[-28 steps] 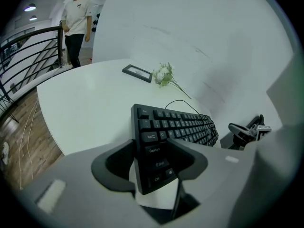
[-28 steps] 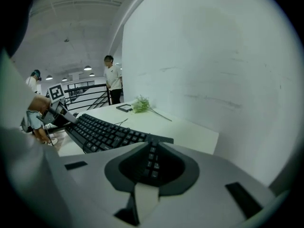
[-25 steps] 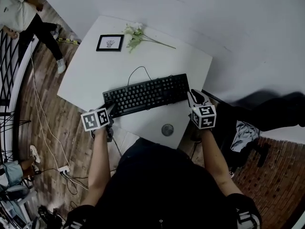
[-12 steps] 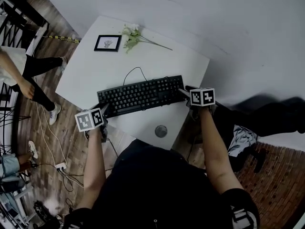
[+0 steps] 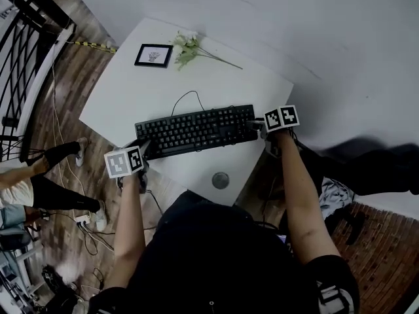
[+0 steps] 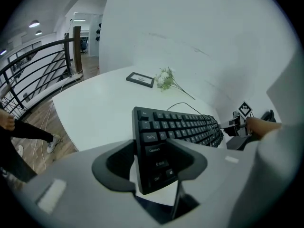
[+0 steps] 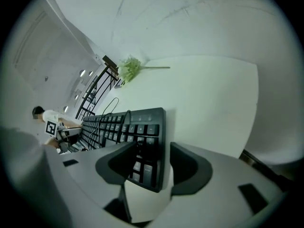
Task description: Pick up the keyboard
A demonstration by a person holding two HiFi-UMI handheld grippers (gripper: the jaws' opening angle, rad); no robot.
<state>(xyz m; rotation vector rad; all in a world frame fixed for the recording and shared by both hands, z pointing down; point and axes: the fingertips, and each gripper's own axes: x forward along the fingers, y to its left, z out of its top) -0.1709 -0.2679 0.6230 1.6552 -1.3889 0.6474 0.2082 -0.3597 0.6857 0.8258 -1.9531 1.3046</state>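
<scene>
A black keyboard (image 5: 196, 129) lies flat across the white table (image 5: 124, 97), its cable looping behind it. My left gripper (image 5: 145, 148) is at the keyboard's left end; in the left gripper view the left gripper (image 6: 152, 148) stands open with the keyboard (image 6: 180, 125) corner, Ctrl to Tab keys, between its jaws. My right gripper (image 5: 256, 124) is at the right end. Its jaws have just been opening, and in the right gripper view the right gripper (image 7: 152, 151) straddles the keyboard's (image 7: 128, 127) end without pressing on it.
A small framed picture (image 5: 154, 55) and a sprig of white flowers (image 5: 190, 48) lie at the table's far side. A round grommet (image 5: 220, 180) sits near the front edge. A person's legs (image 5: 39, 175) and floor cables are at the left, a railing beyond.
My right gripper has swung from the keyboard's front right corner round to its right end, rolled and opened. The left gripper has stayed put. The person at the left has walked nearer.
</scene>
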